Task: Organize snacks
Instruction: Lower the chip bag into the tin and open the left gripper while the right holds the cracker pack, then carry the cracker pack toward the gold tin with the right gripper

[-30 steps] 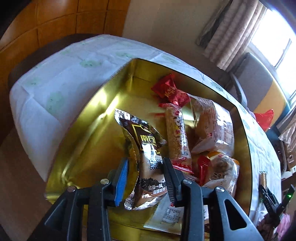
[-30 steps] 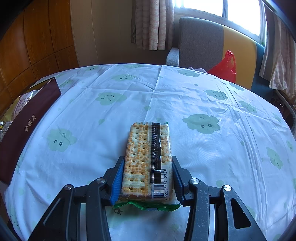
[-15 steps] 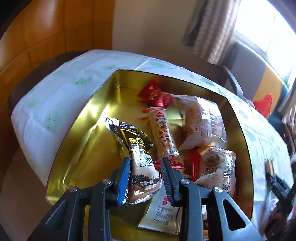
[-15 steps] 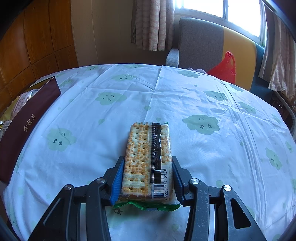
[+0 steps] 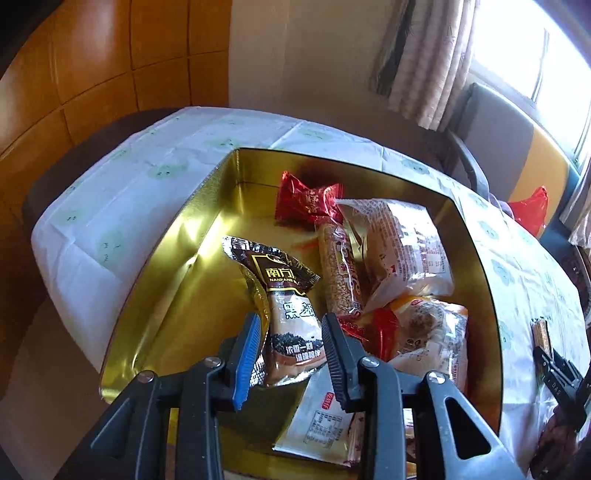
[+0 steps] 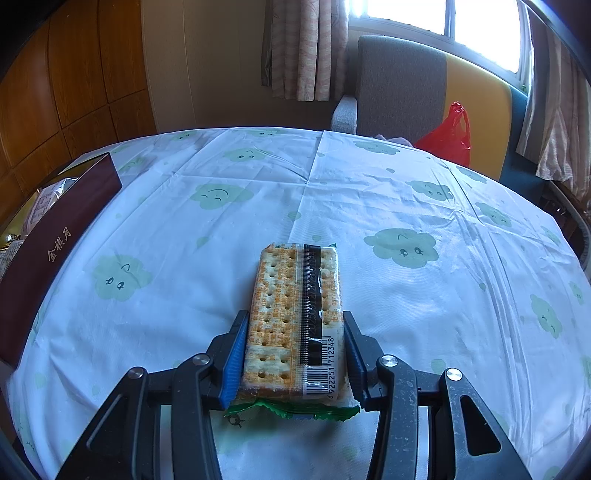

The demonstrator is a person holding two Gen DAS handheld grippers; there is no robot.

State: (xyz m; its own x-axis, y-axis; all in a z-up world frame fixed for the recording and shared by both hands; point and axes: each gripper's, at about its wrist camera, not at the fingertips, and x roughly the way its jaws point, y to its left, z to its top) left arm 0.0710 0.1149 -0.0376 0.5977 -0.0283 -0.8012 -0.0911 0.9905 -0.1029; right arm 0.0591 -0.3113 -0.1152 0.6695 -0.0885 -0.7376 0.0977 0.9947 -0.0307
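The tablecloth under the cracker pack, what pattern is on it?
The tablecloth is white with pale green smiling cloud faces, clearest in the right wrist view.

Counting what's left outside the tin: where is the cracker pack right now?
In the right wrist view, the cracker pack sits between the right gripper fingers, over the cloud-print tablecloth.

- Orange-brown wood panelling (image 5: pixel 92 62) covers the left wall, split into squares by dark seams.
- A plain cream wall (image 6: pixel 207 62) runs beside it to the window.
- Bright daylight pours through the window (image 6: pixel 480 26), flanked by pale patterned curtains (image 6: pixel 306 48).
- A grey and yellow armchair (image 6: pixel 402 88) stands behind the table, a red plastic bag (image 6: pixel 452 136) on its seat.
- A white tablecloth (image 6: pixel 406 192) with green smiling clouds covers the table.
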